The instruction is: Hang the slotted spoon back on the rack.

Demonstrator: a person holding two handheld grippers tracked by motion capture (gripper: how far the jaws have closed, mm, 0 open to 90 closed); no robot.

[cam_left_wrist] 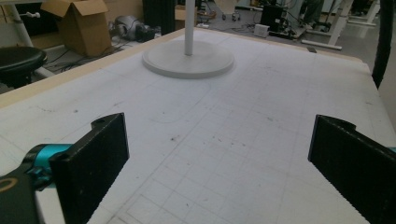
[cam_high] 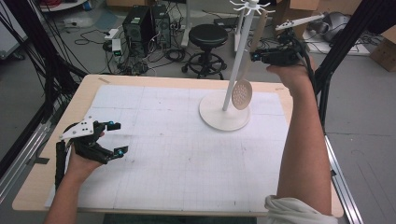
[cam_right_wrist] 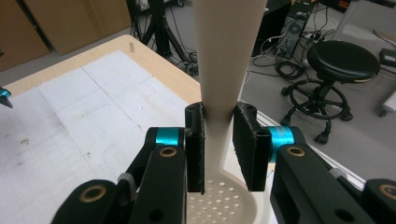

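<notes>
Stand: the white round-based hook stand (cam_high: 224, 114) sits on the gridded paper mat (cam_high: 177, 154), far right of the desk (cam_high: 32, 186).
Spoon: the beige perforated spoon (cam_high: 242, 94) hangs beside the stand's pole, above its base, handle between the right gripper (cam_high: 256, 56) jaws.
Left gripper (cam_high: 116, 138): near left, over the mat.
Stool: the black round stool (cam_high: 208, 35) stands on the floor beyond the far edge.

Beige perforated skimmer (cam_high: 242, 94), white stand (cam_high: 224, 114), white gridded mat (cam_high: 177, 154)
</notes>
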